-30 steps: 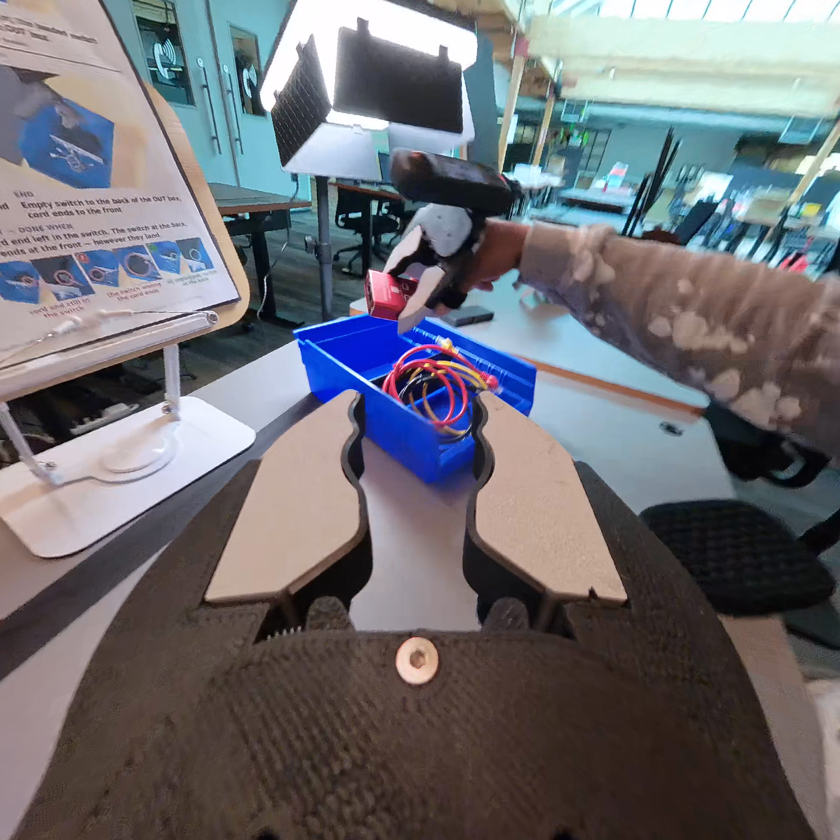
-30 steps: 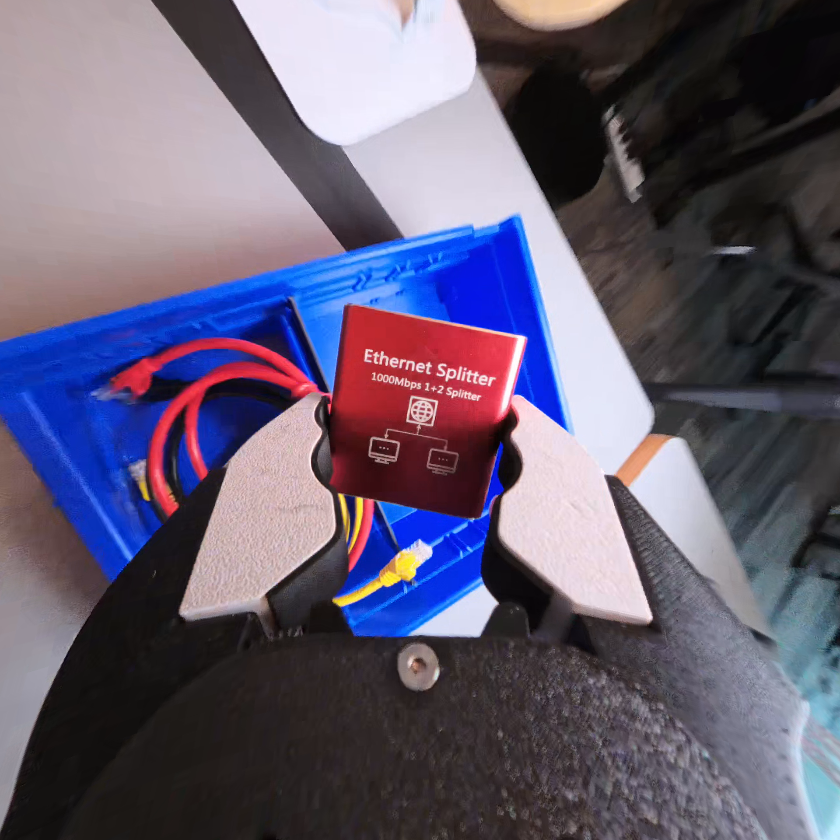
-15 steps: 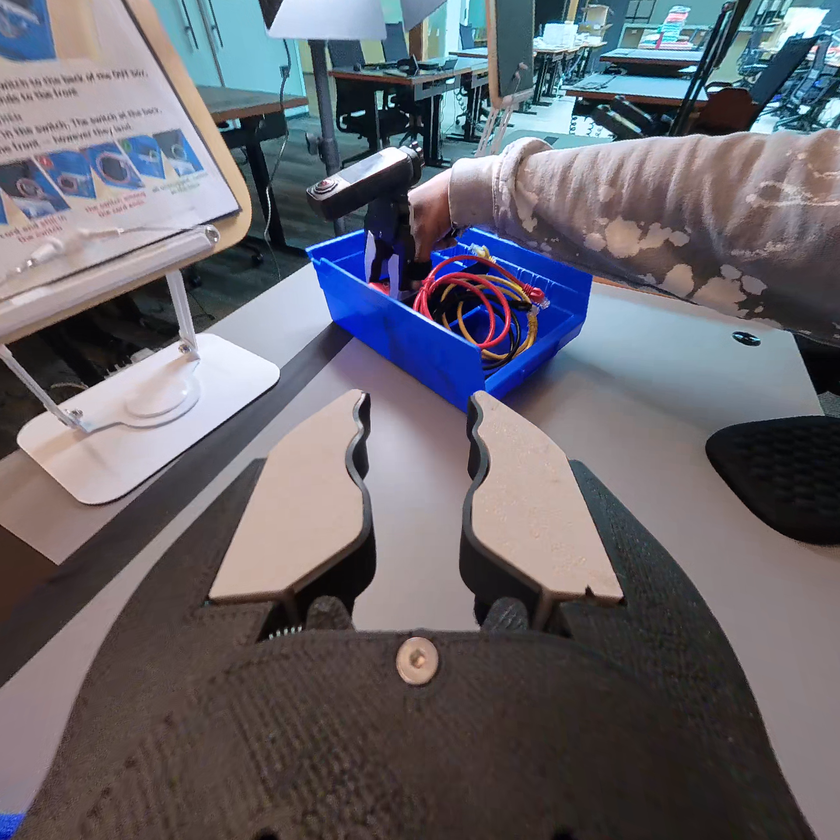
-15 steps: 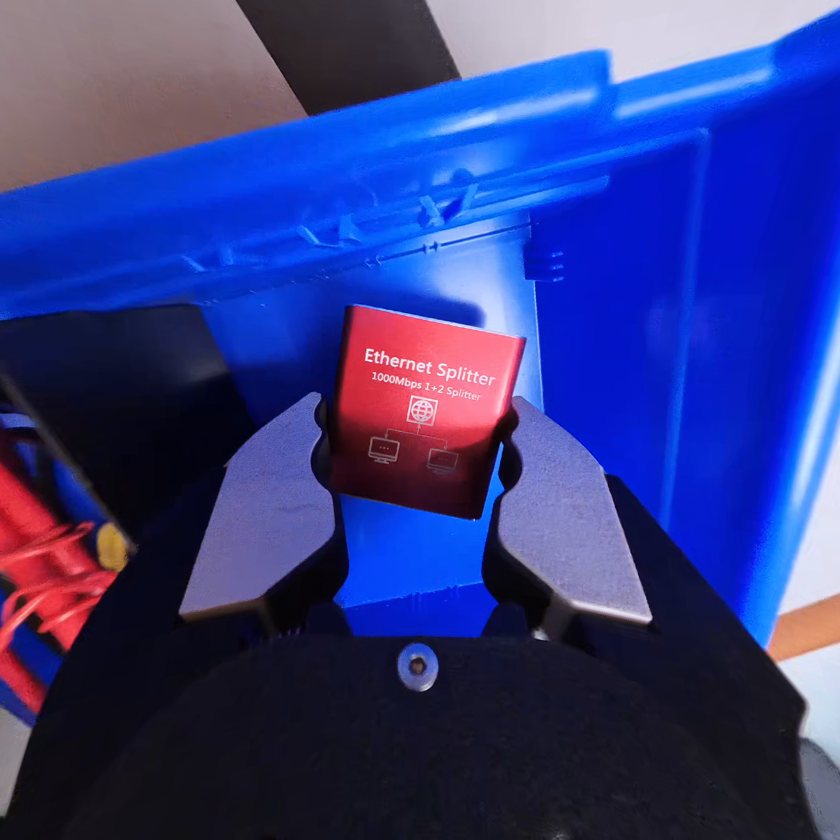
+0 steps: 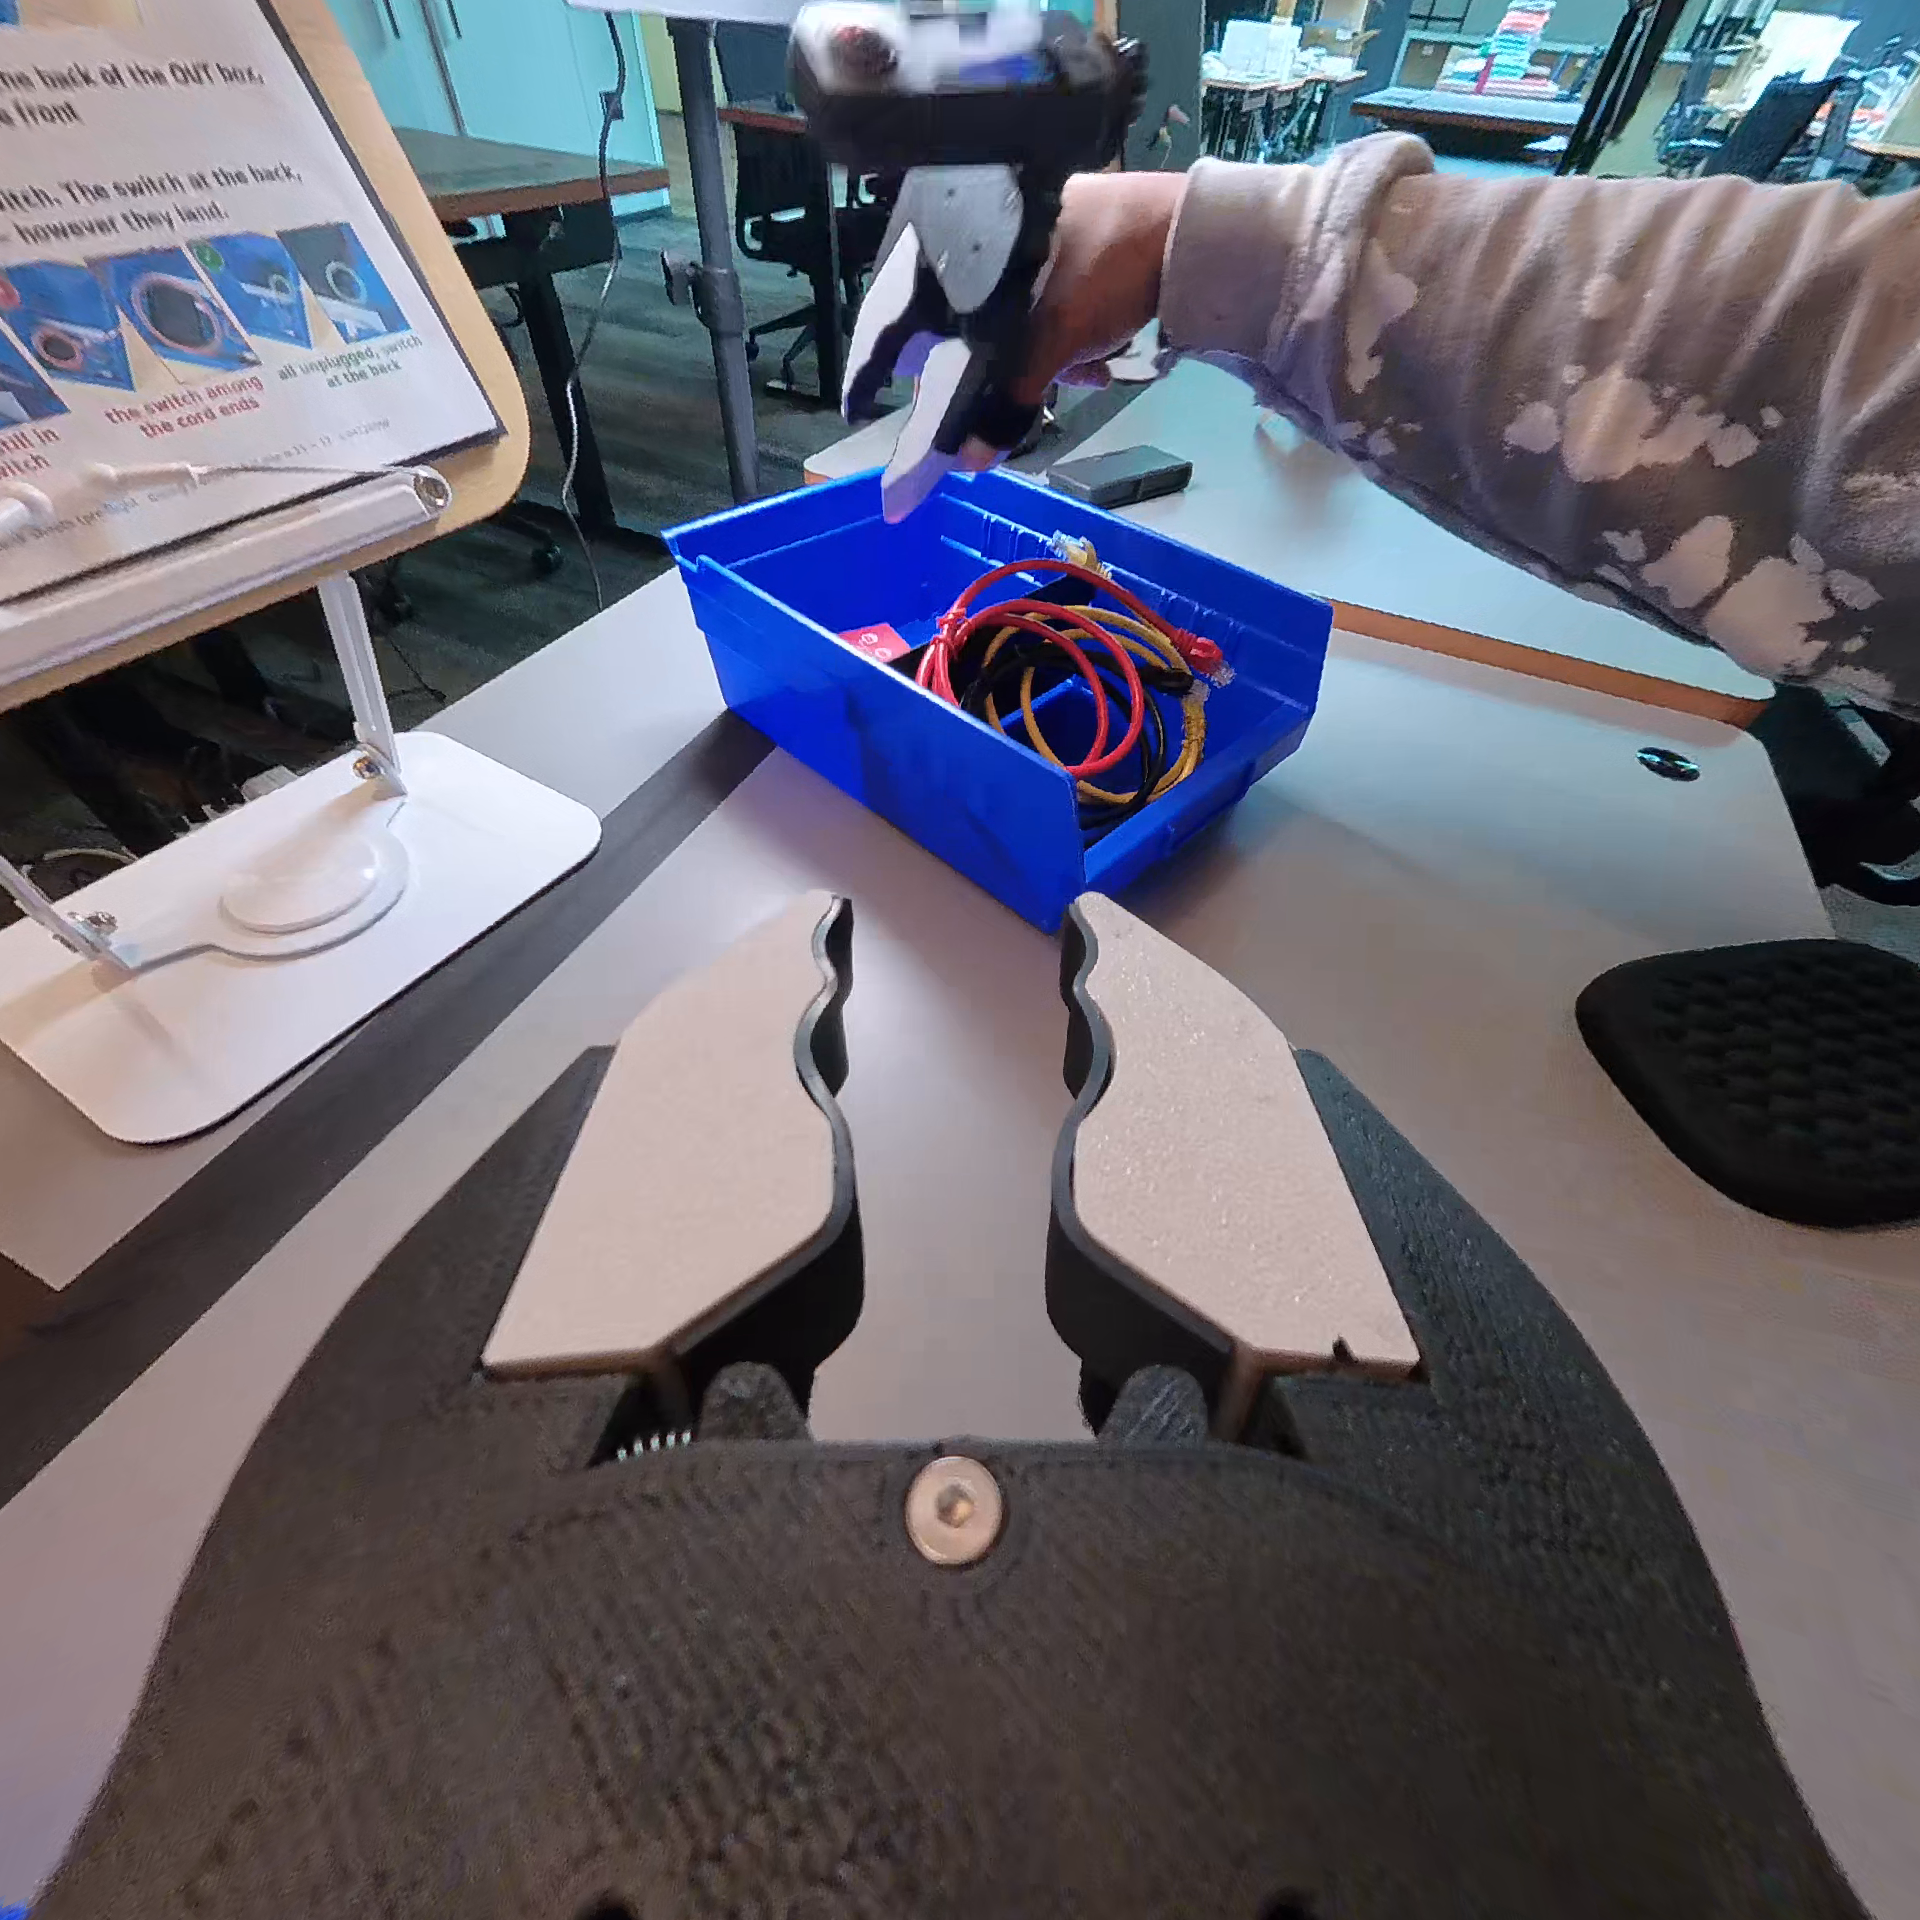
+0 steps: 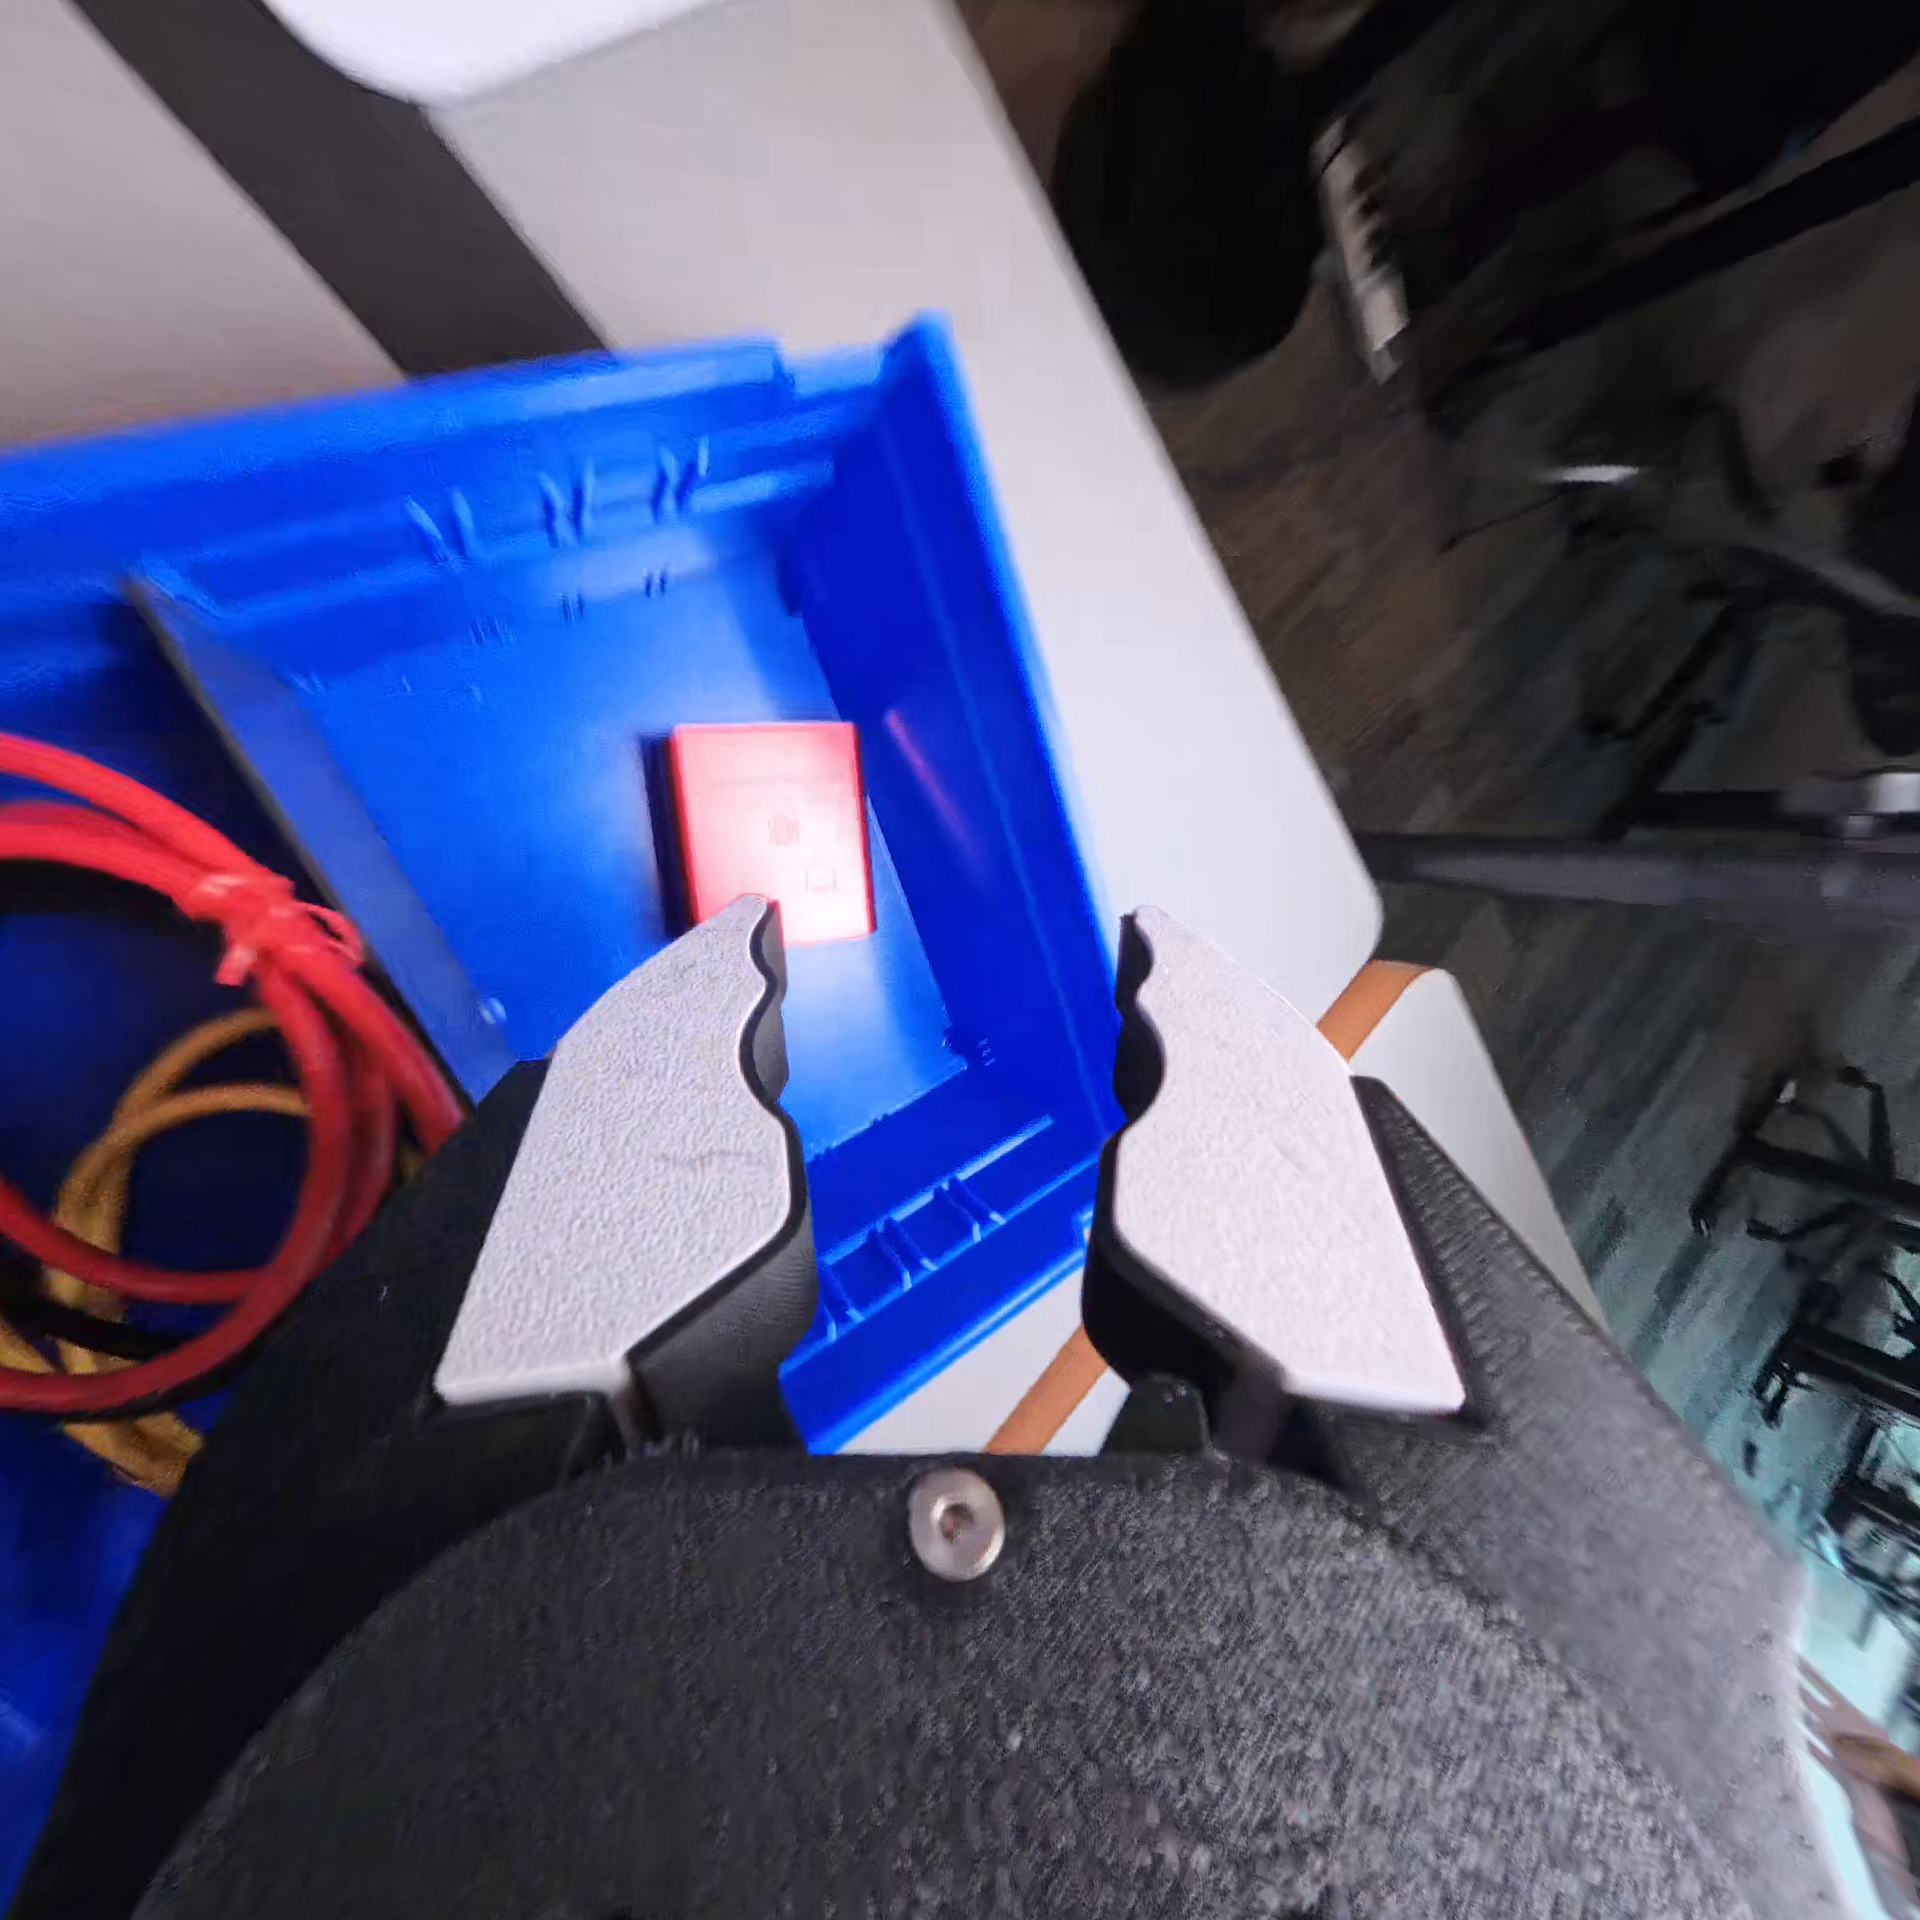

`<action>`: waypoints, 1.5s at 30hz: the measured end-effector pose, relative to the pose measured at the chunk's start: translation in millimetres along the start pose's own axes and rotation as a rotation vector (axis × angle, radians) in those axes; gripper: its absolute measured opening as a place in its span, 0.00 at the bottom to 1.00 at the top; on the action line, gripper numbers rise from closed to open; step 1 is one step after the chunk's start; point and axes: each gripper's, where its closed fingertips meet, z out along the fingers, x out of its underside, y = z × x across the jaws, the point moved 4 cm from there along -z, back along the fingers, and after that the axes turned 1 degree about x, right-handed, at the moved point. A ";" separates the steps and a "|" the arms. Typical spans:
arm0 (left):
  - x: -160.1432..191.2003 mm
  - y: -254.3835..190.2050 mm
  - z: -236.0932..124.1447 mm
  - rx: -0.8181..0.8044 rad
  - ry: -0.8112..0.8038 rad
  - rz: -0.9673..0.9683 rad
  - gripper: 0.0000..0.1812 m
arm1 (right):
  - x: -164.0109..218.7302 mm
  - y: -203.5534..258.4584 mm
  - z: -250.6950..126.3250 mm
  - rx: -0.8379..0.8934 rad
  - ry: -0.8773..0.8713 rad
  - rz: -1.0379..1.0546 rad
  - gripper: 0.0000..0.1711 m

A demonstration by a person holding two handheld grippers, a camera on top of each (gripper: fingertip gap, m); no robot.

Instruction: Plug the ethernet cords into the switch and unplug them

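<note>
A blue bin (image 5: 935, 790) sits on the grey table (image 5: 1455, 987). The red switch (image 6: 769, 831) lies flat in the bin's back compartment, also visible in the left wrist view (image 5: 878, 642). Coiled red, yellow and black ethernet cords (image 5: 1081, 686) lie in the front compartment and show in the right wrist view (image 6: 208, 1091) too. My right gripper (image 6: 948, 935) is open and empty above the switch; it also shows in the left wrist view (image 5: 904, 436) over the bin's back rim. My left gripper (image 5: 956, 935) is open and empty, low over the table just in front of the bin.
A white stand (image 5: 260, 914) with an instruction sheet (image 5: 187, 260) is at the left. A dark strip (image 5: 520, 935) runs across the table. A black mesh chair part (image 5: 1766, 1081) is at the right. A small black box (image 5: 1117, 476) lies behind the bin.
My right gripper lowered the red switch into the bin's back compartment, opened, let it go and rose above the bin. My left gripper stayed open before the bin.
</note>
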 end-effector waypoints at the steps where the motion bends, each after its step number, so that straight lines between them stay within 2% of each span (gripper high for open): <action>1: -3.3 -1.8 -2.3 -0.001 -0.009 0.005 0.21 | -8.7 0.2 -18.2 0.031 -0.090 0.037 0.36; 5: -18.5 -11.9 -12.9 -0.002 -0.054 0.026 0.21 | -32.7 26.9 -93.0 0.067 -0.439 0.194 0.39; 8: -29.1 -20.8 -21.0 -0.015 -0.075 0.046 0.19 | -27.2 70.5 -129.6 0.052 -0.524 0.179 0.38; 12: -46.2 -35.3 -39.4 -0.011 -0.122 0.066 0.18 | 1.2 146.7 -145.0 -0.021 -0.438 0.036 0.33; 16: -54.7 -35.8 -69.7 -0.062 -0.113 0.090 0.14 | 45.8 204.0 -129.8 -0.026 -0.227 -0.119 0.33; 18: -39.4 -21.6 -83.8 -0.163 0.003 0.127 0.14 | 66.6 217.0 -115.6 -0.010 -0.131 -0.166 0.33; 21: 6.9 10.7 -112.7 -0.314 0.257 0.161 0.18 | 89.2 225.6 -92.4 -0.015 -0.035 -0.201 0.35; 25: 83.1 64.3 -159.5 -0.472 0.611 0.087 0.24 | 91.2 225.2 -60.2 -0.034 0.022 -0.190 0.37; 28: 122.5 85.4 -172.1 -0.488 0.761 0.042 0.28 | 83.3 231.7 -34.5 -0.093 0.089 -0.181 0.34; 30: 143.6 98.0 -171.3 -0.495 0.858 0.053 0.30 | 79.1 234.8 -21.2 -0.093 0.140 -0.233 0.27; 33: 176.0 105.7 -157.3 -0.409 0.966 -0.011 0.33 | 63.2 240.1 -17.6 -0.106 0.097 -0.256 0.18; 35: 191.3 110.4 -147.7 -0.371 1.019 -0.012 0.30 | 62.6 240.3 -17.7 -0.082 0.099 -0.320 0.17; 37: 194.5 116.3 -140.7 -0.378 1.041 0.052 0.19 | 63.1 243.9 -19.7 -0.078 0.076 -0.340 0.16; 38: 193.3 116.8 -137.1 -0.372 1.045 0.082 0.16 | 63.6 248.0 -22.1 -0.083 0.064 -0.348 0.16; 45: 181.3 77.1 -87.1 -0.297 1.027 0.244 0.15 | 55.5 306.9 -51.1 -0.132 -0.056 -0.450 0.17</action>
